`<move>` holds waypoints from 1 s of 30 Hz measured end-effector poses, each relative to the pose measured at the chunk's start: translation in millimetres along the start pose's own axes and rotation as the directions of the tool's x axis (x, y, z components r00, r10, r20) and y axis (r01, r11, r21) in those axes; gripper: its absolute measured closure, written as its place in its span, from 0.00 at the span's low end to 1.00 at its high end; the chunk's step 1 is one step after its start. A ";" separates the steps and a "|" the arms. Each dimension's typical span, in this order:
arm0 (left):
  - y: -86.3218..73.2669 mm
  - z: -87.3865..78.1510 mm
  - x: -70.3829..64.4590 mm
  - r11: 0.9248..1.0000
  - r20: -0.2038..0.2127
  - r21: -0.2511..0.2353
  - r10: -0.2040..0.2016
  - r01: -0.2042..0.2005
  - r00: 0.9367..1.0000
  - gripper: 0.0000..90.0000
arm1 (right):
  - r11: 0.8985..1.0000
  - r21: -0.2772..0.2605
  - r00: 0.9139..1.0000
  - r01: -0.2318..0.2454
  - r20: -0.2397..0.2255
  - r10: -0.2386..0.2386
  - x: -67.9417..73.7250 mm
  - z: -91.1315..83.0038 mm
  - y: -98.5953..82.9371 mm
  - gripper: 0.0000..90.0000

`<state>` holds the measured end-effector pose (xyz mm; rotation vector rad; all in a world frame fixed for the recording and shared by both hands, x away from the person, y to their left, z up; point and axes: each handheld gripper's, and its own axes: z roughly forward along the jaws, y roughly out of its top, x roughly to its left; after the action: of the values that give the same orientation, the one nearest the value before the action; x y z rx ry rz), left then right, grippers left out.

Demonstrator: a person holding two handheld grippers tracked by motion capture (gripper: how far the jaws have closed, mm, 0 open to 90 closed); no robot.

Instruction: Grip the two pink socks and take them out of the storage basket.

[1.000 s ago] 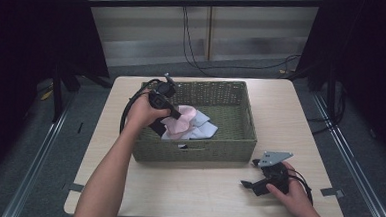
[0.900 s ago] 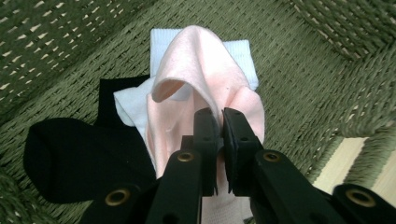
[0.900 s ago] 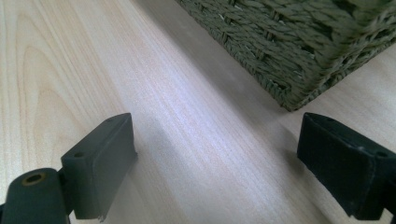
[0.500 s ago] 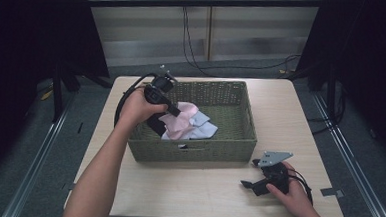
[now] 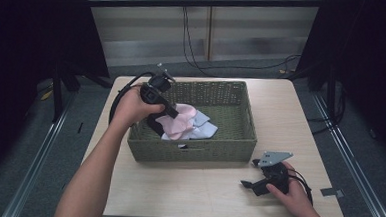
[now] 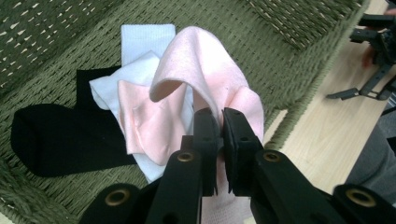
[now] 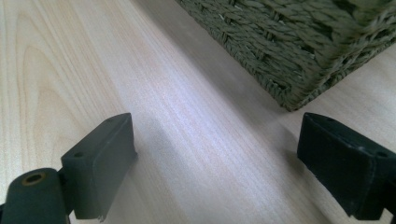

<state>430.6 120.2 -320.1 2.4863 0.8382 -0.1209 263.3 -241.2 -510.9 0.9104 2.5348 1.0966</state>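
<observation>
High view: the green wicker basket (image 5: 240,126) holds pink, white and black cloths at its left end. Left gripper view: left gripper (image 6: 220,128) pinches the pink cloth (image 6: 196,84) above a black sock (image 6: 56,140). Right gripper view: right gripper (image 7: 215,158) rests spread on the table (image 7: 93,56) near the basket's corner.

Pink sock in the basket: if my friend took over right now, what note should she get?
Left gripper: shut on the pink sock, lifting it above the basket.
Right gripper: open, resting on the table right of the basket, holding nothing.
In the basket: a black sock and white socks lie under the pink one.
Done: pink sock gripped and partly raised.
Left: probably lift it clear of the basket; the other socks remain inside.
</observation>
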 end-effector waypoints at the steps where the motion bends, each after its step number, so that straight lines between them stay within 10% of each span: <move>1: 0.7 -2.6 -2.8 1.000 0.005 0.004 0.004 -0.004 1.000 0.94 | 1.000 0.000 1.000 0.000 0.000 0.000 0.0 0.0 0.0 0.12; 30: -6.1 -22.1 -58.2 0.986 0.058 -0.033 0.162 -0.161 0.985 0.93 | 1.000 0.001 1.000 0.003 0.000 -0.003 -0.1 -0.1 -0.1 0.12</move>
<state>378.4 103.7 -289.7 2.4997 0.6067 -0.1265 263.3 -241.4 -510.9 0.9062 2.5365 1.0940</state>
